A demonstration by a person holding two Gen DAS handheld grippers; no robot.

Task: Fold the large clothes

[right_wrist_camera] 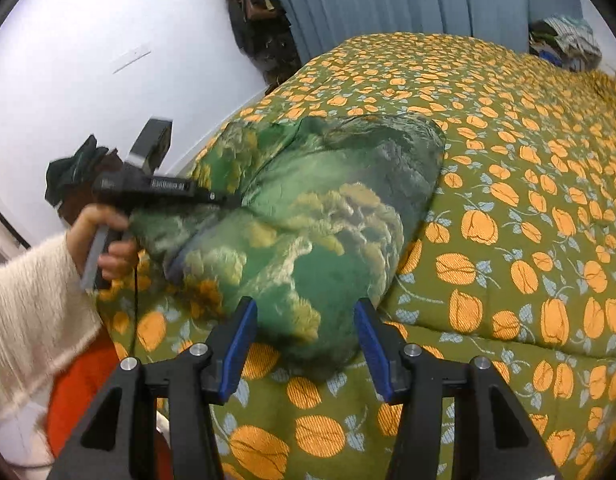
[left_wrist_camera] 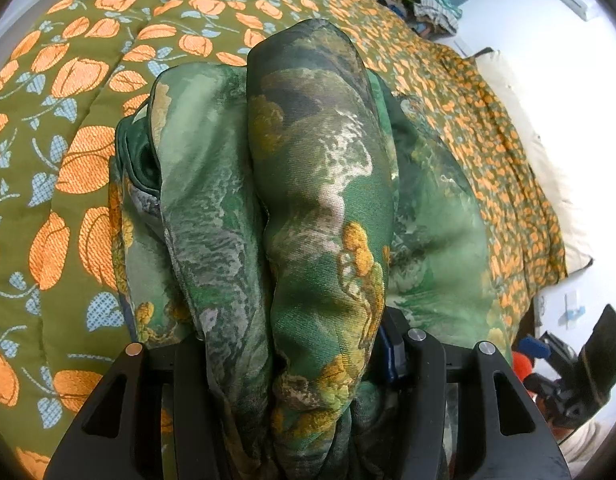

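The green printed garment (right_wrist_camera: 308, 232) lies bunched in a thick fold on the bed's orange-flowered quilt (right_wrist_camera: 528, 208), just ahead of the right gripper (right_wrist_camera: 305, 344), whose blue-padded fingers (right_wrist_camera: 239, 340) stand apart and hold nothing, the near end of the bundle sitting between them. The left gripper (left_wrist_camera: 308, 364) has its fingers clamped on a gathered wad of the same cloth, which rises straight up from between them; in the right view that gripper bites the far left side of the bundle. It looks like a mid-fold carry-over. Next, I'd guess, the right fingers must close on the near edge so both ends travel together and the layers lie flat.
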